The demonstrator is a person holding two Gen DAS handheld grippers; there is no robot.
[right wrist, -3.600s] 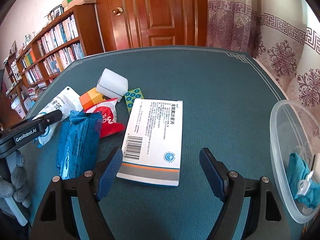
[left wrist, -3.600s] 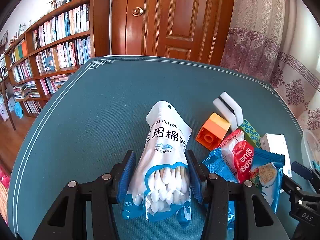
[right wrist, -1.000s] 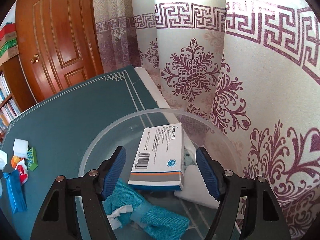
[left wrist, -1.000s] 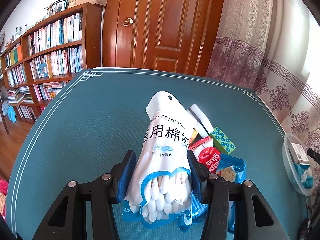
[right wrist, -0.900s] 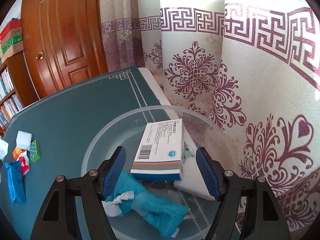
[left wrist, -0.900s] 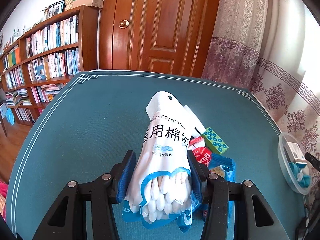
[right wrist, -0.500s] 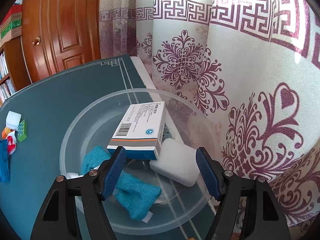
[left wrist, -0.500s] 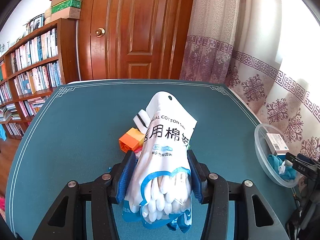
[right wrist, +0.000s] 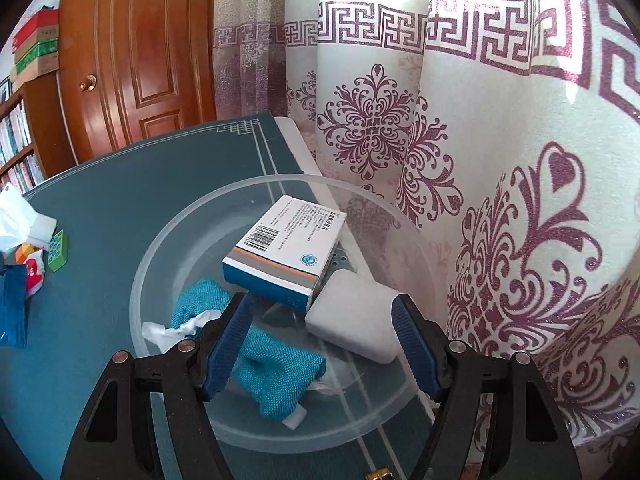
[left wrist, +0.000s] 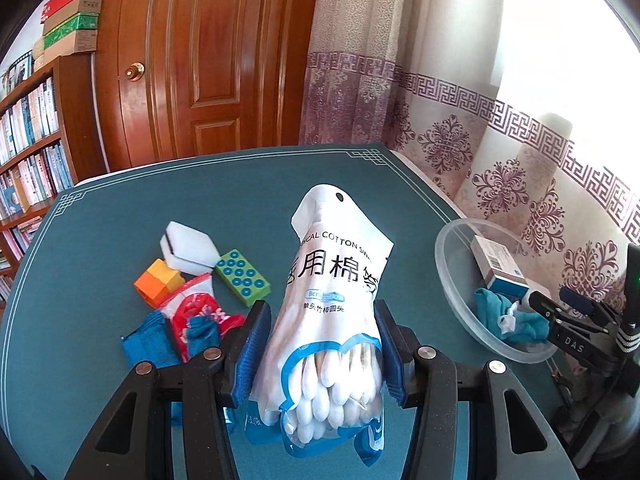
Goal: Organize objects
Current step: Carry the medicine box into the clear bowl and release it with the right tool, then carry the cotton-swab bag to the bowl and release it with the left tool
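My left gripper [left wrist: 322, 350] is shut on a white and blue bag of cotton swabs [left wrist: 334, 296] and holds it above the teal table, between the loose pile and the clear bowl [left wrist: 448, 276]. My right gripper [right wrist: 322, 344] is open and empty, over the near side of the clear bowl [right wrist: 144, 276]. In the bowl lie a white medicine box [right wrist: 288, 248], a teal cloth [right wrist: 276, 372] and a white block [right wrist: 354, 328]. The box [left wrist: 496, 266] also shows in the left wrist view.
A loose pile lies left on the table: a white sponge [left wrist: 184, 246], an orange block [left wrist: 158, 286], a green dotted block [left wrist: 242, 282], a red packet [left wrist: 196, 318], a blue packet [left wrist: 148, 344]. The curtain [right wrist: 480, 160] hangs right behind the bowl. A door and a bookshelf stand beyond.
My left gripper has carried the swab bag up off the table and to the right, toward the bowl. My right gripper has let the medicine box go into the bowl and drawn back a little.
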